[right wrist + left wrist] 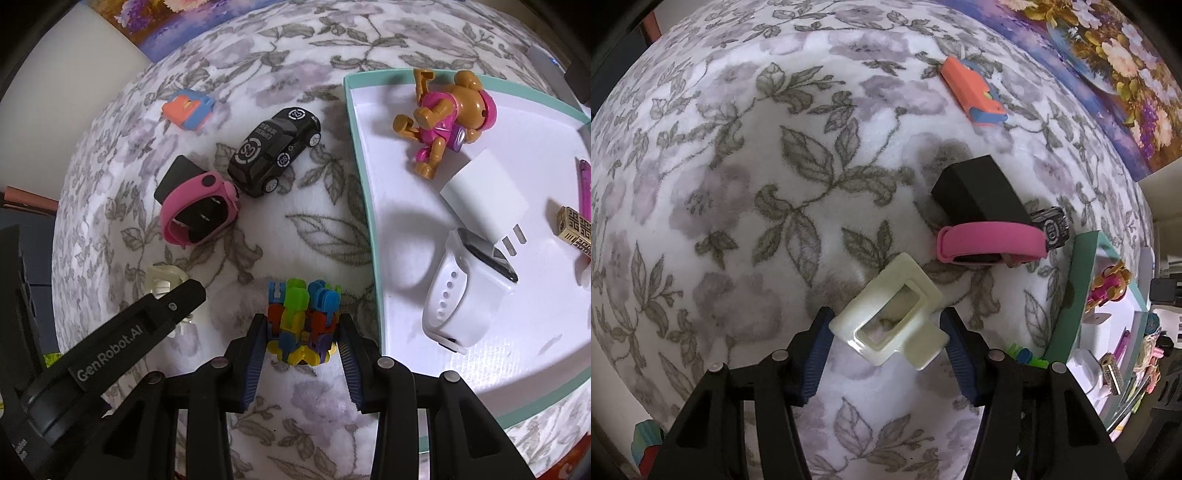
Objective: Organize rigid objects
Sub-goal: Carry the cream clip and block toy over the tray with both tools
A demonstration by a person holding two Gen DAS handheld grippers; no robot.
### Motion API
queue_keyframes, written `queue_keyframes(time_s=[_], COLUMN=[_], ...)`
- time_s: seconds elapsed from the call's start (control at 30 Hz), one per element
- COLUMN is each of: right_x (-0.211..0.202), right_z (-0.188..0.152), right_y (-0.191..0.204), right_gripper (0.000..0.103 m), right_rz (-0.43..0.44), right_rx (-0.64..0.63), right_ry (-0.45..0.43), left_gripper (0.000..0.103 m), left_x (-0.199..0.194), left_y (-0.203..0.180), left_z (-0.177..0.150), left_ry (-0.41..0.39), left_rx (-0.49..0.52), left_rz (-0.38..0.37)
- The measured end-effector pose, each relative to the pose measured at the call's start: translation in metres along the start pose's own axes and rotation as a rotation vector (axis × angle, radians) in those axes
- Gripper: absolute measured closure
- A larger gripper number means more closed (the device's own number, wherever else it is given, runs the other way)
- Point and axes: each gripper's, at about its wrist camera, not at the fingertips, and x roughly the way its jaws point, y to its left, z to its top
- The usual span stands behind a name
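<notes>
My left gripper [886, 332] is open, its blue pads either side of a cream rectangular frame piece [890, 325] lying on the floral blanket. My right gripper [303, 332] has its jaws around a multicoloured interlocking block toy [303, 317]; the pads look close to or touching its sides. A pink watch [199, 206] around a black box [979, 195], a black toy car [275, 151] and an orange-blue toy [188, 107] lie beyond. The left gripper's arm [129, 332] shows in the right wrist view, over the cream piece [162, 280].
A teal-rimmed white tray [354, 155] at the right holds a brown-pink dog figure [447, 118], a white charger [484, 192], a white watch [461, 299] and a gold block [574, 229]. A flower painting [1108, 66] lies at the blanket's far edge.
</notes>
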Motion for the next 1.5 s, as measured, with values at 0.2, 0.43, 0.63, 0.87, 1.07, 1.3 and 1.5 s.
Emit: queue_keyframes(time_s=[0.2, 0.43, 0.63, 0.87, 1.07, 1.3, 1.5], right_x=[-0.005, -0.016, -0.048, -0.076, -0.091, -0.096, -0.099], right_z=[0.002, 0.002, 0.008, 0.016, 0.022, 0.026, 0.028], right_y=[0.002, -0.002, -0.003, -0.03, -0.069, -0.119, -0.159], right_gripper=[0.062, 0.062, 0.062, 0.062, 0.062, 0.062, 0.062], right_rz=[0.0, 0.033, 0.059, 0.014, -0.051, -0.071, -0.102], right_rx=[-0.007, 0.015, 0.016, 0.082, 0.168, 0.254, 0.326], right_ry=[-0.015, -0.042, -0.134, -0.224, -0.269, -0.273, -0.278], left_gripper=[0.043, 0.043, 0.043, 0.043, 0.043, 0.043, 0.043], left_x=[-0.02, -0.054, -0.088, -0.096, -0.096, -0.087, -0.07], left_y=[0.005, 0.006, 0.003, -0.017, -0.05, -0.102, -0.153], left_z=[0.008, 0.013, 0.014, 0.011, -0.001, -0.024, -0.054], left_ry=[-0.062, -0.157, -0.274, -0.304, -0.309, -0.301, -0.288], left_rx=[-0.013, -0.02, 0.005, 0.049, 0.128, 0.263, 0.423], left_rz=[-0.032, -0.082, -0.112, -0.144, -0.156, -0.167, -0.146])
